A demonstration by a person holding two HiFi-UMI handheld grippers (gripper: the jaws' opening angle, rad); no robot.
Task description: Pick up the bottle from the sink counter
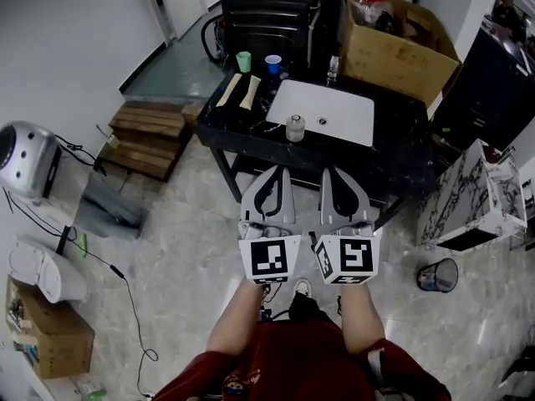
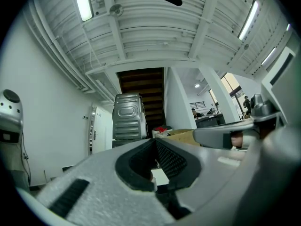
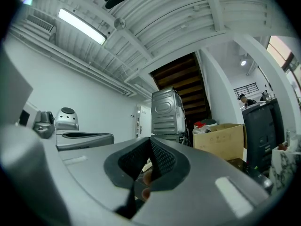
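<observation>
Bottle (image 1: 294, 128): small, clear, capped, upright on the black sink table (image 1: 219, 126), at the front left edge of the white basin (image 1: 334, 107), upper centre of the head view.

Head view:
- Left gripper (image 1: 277, 172) and right gripper (image 1: 333, 174) are held side by side at frame centre, both pointing up-frame toward the table.
- Their tips sit just short of the table's near edge, apart from the bottle. Nothing is carried.
- Both pairs of fingers look pressed together.
- A green cup (image 1: 243, 61) and a blue cup (image 1: 273, 63) stand at the table's far left, well clear of the bottle.
- A slim clear item stands behind the basin; I cannot tell what it is.

Left gripper view:
- Left gripper (image 2: 155, 142) has its fingers closed tip to tip, with nothing between them.
- The camera looks over the table at the ceiling and a metal cabinet (image 2: 128, 117), so the bottle is not in this frame.

Right gripper view:
- Right gripper (image 3: 150, 142) likewise has its fingers together and empty.
- A cardboard box (image 3: 218, 140) sits at the right; no bottle shows.

Judgement:
- The step in hand is the approach; the grasp has not begun.
- The next move calls for choosing one gripper. The left lines up nearest with the bottle.
- That gripper's fingers must spread wider than the bottle and tip down to body height.
- It should then come in from the near side so the fingers straddle the bottle without knocking it into the basin, and close before lifting.
</observation>
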